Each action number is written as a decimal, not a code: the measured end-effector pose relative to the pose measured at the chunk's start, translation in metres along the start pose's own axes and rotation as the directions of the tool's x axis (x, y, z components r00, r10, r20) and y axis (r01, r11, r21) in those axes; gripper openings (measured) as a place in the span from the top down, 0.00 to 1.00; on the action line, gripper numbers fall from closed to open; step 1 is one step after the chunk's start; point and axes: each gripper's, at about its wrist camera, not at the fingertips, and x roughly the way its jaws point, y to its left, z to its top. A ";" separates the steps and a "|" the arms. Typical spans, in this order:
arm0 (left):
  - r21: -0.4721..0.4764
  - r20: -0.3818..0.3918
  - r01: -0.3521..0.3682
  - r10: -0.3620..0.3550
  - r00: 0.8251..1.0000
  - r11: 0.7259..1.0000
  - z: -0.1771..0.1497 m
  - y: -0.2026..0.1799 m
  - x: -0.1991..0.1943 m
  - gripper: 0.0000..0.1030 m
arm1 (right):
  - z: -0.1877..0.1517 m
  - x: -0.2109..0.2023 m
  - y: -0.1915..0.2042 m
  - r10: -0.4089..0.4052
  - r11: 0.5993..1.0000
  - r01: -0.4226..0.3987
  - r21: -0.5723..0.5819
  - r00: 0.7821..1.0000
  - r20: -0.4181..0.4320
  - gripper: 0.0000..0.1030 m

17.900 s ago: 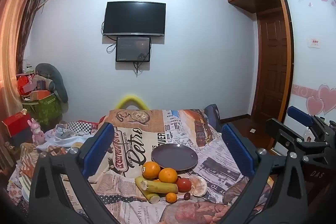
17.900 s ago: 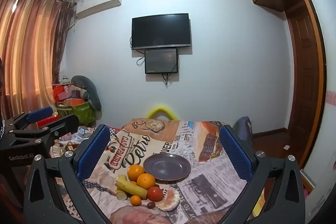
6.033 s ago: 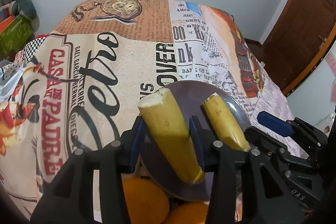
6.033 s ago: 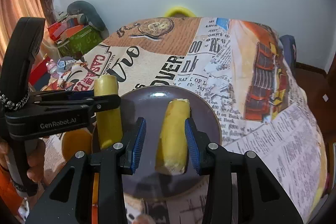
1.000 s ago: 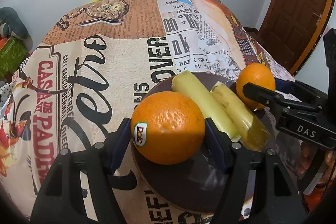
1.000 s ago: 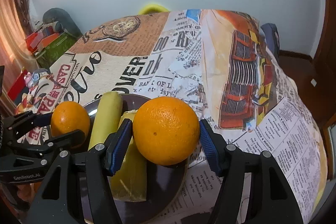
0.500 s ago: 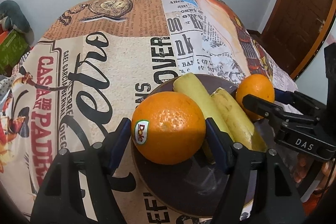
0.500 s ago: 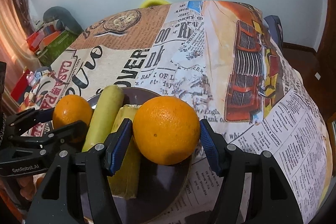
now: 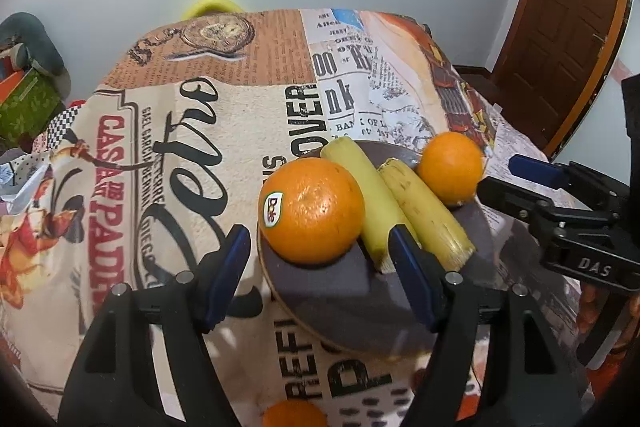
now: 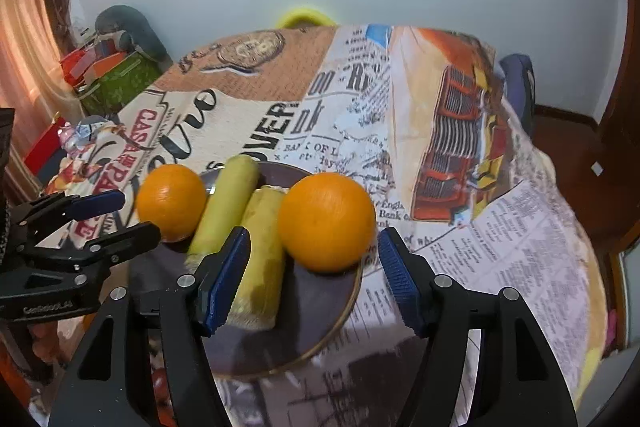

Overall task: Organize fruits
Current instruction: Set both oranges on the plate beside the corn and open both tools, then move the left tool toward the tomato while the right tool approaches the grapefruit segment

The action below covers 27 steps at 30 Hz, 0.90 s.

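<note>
Two oranges (image 9: 312,211) flank bananas (image 9: 424,211) on plate (image 9: 320,291).

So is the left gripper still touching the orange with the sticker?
Apart. In the left wrist view the left gripper stands open with gaps beside the stickered orange.

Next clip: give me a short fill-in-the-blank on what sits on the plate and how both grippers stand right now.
1. The dark plate holds two oranges and ____ banana pieces.
2. The orange in front of the left gripper carries a ____ sticker.
3. Both banana pieces lie ____ the two oranges.
4. The right gripper has jaws standing ____, clear of the other orange.

Missing words: two; Dole; between; open
</note>
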 end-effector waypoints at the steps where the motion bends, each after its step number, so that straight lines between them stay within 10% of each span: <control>1: -0.001 0.006 0.001 -0.001 1.000 1.000 -0.001 0.000 -0.005 0.31 | -0.001 -0.007 0.002 0.003 1.000 -0.003 -0.001 1.000 0.008 0.39; 27: 0.011 0.078 0.012 -0.013 0.997 1.000 -0.072 -0.015 -0.129 0.31 | -0.082 -0.086 0.041 -0.012 0.999 0.010 -0.031 0.998 -0.064 0.38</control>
